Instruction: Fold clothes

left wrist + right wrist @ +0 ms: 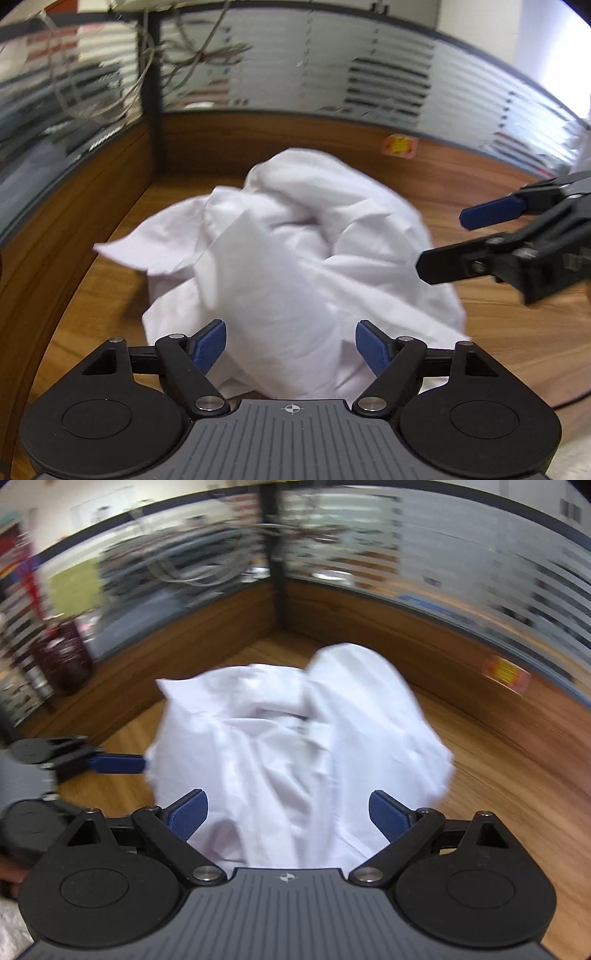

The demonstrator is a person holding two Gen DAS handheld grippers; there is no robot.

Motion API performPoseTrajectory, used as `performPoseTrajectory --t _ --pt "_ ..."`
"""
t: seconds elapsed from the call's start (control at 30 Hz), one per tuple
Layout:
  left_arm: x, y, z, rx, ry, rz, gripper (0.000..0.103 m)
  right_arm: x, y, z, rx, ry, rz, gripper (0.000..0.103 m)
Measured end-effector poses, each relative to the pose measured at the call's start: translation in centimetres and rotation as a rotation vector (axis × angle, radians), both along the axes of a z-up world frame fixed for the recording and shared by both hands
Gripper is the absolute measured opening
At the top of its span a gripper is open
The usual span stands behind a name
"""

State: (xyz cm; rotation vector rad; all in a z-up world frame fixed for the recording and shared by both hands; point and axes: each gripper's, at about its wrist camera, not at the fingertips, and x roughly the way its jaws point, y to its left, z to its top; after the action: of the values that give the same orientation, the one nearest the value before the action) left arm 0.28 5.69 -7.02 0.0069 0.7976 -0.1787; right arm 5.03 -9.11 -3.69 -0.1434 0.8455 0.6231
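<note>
A wooden desk fills a partitioned corner. On it lies a crumpled white garment, bunched in a heap.

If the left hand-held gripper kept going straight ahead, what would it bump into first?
Most likely the crumpled white cloth: it lies right in front of the open left hand-held gripper, heaped on the wooden table.

Wooden desk — seemingly glass partitions
</note>
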Motion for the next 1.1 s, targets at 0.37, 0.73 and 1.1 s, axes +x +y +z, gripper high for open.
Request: performPoseTrajectory --t 0.37,0.73,1.1 --pt "1.7 1.1 -3.1 -0.062 0.083 0.095 0.075 1.1 2.5 -3.7 -0.062 0.044 0.184 0.069" --pt "1.2 1.8 -2.7 -0.06 0.098 0.113 0.011 0.7 4.4 -4.2 -0.106 -0.03 0.275 0.069" --pt "0.5 3.6 -1.3 -0.008 0.063 0.203 0.008 1.4 5.8 -7.0 -0.301 -0.074 0.252 0.021"
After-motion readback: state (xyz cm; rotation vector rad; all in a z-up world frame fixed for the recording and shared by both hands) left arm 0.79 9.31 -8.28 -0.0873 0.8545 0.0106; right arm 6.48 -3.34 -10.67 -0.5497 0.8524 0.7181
